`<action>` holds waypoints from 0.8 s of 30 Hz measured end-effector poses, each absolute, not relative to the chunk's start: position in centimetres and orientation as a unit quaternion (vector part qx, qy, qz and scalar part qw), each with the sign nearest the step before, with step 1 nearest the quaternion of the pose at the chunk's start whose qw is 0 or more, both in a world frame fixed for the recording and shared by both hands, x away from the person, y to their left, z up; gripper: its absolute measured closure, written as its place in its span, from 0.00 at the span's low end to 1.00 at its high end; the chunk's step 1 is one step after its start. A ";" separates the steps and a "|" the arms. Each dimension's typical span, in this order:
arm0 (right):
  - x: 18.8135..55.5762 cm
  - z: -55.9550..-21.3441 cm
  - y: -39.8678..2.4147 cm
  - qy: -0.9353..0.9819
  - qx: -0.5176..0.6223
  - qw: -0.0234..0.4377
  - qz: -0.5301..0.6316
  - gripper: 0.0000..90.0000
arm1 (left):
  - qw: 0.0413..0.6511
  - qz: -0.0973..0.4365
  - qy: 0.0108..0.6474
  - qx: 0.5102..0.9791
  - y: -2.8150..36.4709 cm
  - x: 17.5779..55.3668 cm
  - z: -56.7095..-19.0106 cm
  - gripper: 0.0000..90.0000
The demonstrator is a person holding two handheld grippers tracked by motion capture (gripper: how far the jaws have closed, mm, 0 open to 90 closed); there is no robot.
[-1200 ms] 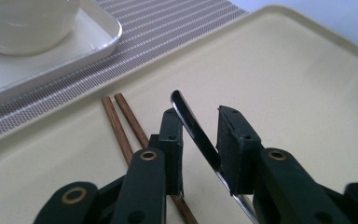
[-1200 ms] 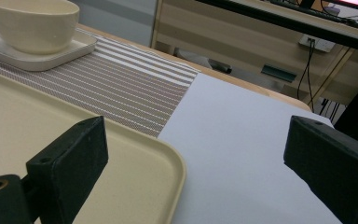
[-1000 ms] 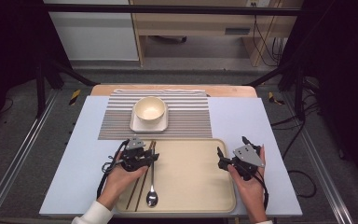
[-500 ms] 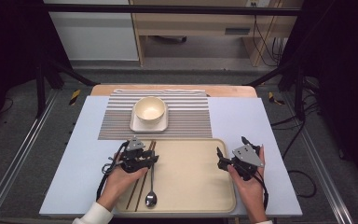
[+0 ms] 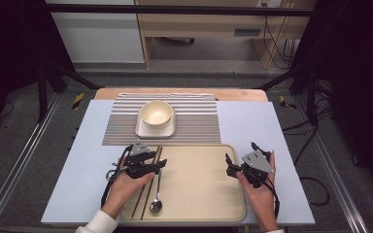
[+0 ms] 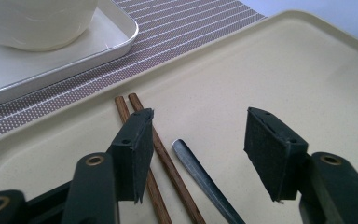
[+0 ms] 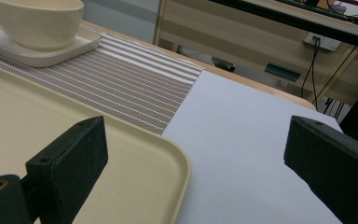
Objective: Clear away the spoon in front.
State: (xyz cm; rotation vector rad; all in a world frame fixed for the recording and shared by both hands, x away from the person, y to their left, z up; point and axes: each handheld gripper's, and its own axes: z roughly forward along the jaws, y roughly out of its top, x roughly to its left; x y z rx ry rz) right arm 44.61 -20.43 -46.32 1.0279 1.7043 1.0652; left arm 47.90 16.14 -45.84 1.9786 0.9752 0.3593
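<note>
L gripper (image 5: 156,162) hangs w/ jaws wide apart, holding nothing, over the chopsticks (image 6: 161,156) and spoon handle (image 6: 205,179) on the beige tray (image 5: 199,194). R gripper (image 5: 240,158), also wide open and empty, sits over the tray's right edge. Bowl (image 5: 156,114) rests on a small plate (image 5: 153,130) on the striped mat (image 5: 194,121) beyond the tray.

The high view looks forward and down over the tabletop (image 5: 252,126); both gripper views sit low and close, sharing the tray (image 5: 199,194) and bowl (image 5: 156,114).

Two chopsticks (image 5: 146,187), one spoon (image 5: 157,194), one bowl (image 5: 156,114), one tray (image 5: 209,194), one striped mat (image 5: 199,121).
</note>
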 end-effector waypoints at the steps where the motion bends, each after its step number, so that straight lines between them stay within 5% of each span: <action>1: 44.6 -46.3 -20.4 0.682 0.412 0.427 0.426 0.07 | 0.438 0.146 0.391 0.796 16.1 47.9 -45.8 0.44; 24: 44.6 -46.3 -20.5 0.680 0.412 0.426 0.431 0.06 | 0.457 0.153 0.377 0.791 16.1 48.2 -45.4 0.25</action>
